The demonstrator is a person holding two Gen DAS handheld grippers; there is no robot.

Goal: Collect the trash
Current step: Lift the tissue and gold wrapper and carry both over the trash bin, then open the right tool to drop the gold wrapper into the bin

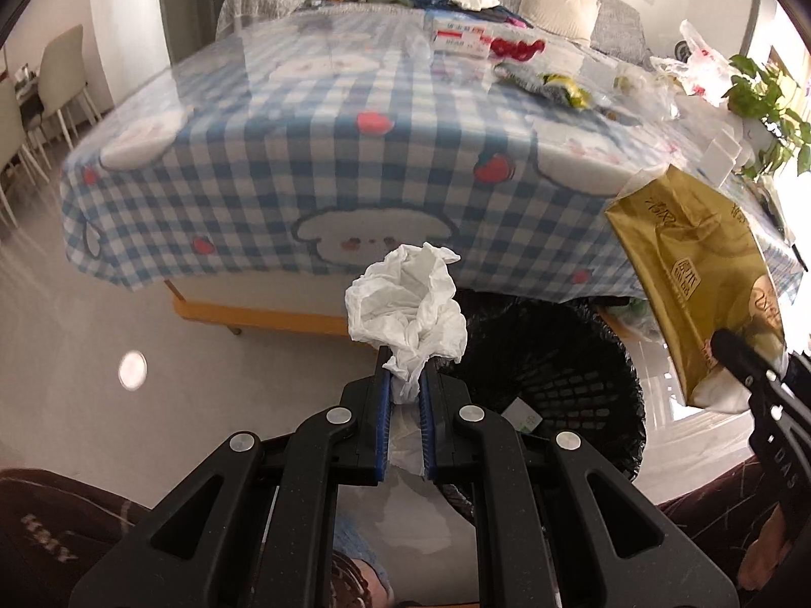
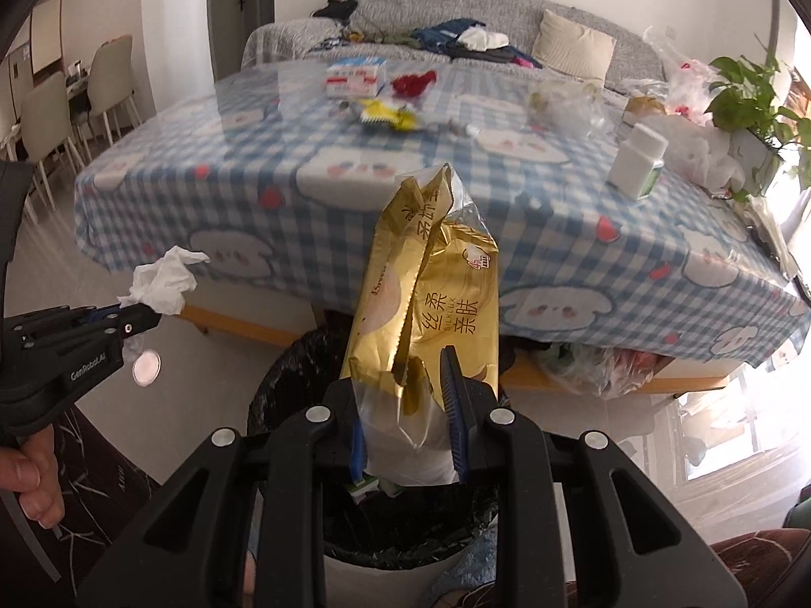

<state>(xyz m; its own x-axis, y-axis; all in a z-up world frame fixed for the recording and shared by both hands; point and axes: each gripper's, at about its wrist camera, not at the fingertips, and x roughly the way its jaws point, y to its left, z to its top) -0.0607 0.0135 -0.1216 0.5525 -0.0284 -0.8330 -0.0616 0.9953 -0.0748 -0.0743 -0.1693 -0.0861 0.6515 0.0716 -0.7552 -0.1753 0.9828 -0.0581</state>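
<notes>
Above the bin, left gripper pinches tissue.

Both cameras ride close behind their fingers, facing the checked table ahead. Below and beyond the fingertips sits the black bin. Each view catches the other gripper off to its side.

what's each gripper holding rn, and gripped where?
Left gripper: crumpled white tissue, pinched at its lower twisted end. Right gripper: gold tissue pack wrapper, clamped near its bottom, open end, over the black-lined bin.
</notes>
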